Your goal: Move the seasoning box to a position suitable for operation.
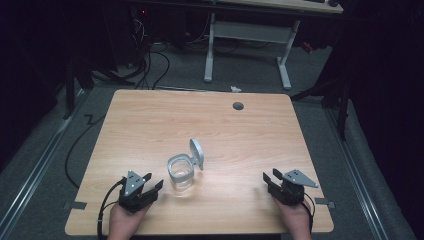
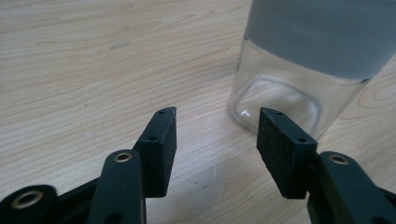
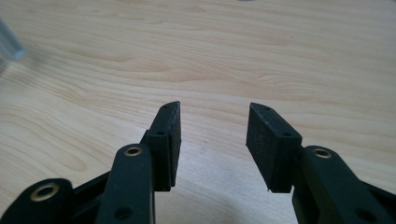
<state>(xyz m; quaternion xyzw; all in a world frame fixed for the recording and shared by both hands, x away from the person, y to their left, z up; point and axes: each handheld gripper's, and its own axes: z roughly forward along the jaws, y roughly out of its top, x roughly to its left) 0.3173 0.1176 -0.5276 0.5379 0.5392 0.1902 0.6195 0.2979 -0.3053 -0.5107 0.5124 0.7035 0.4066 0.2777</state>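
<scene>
A clear glass jar [image 1: 180, 173] with a grey collar stands upright near the front middle of the wooden table [image 1: 150, 125], its hinged grey lid [image 1: 197, 153] flipped open toward the back right. My left gripper [image 1: 152, 182] rests at the front left, open, just left of the jar. In the left gripper view the jar [image 2: 299, 70] stands a little beyond the right jaw of my left gripper [image 2: 217, 114], apart from it. At the front right my right gripper [image 1: 270, 177] is open over bare wood, well to the right of the jar. In the right gripper view nothing lies within my right gripper [image 3: 214, 108].
A round grey cable hole [image 1: 238, 105] sits near the table's back edge. Beyond the table stands a white desk frame [image 1: 247, 45] with cables [image 1: 155, 65] on the carpet. Metal rails [image 1: 40, 165] run along the floor on both sides.
</scene>
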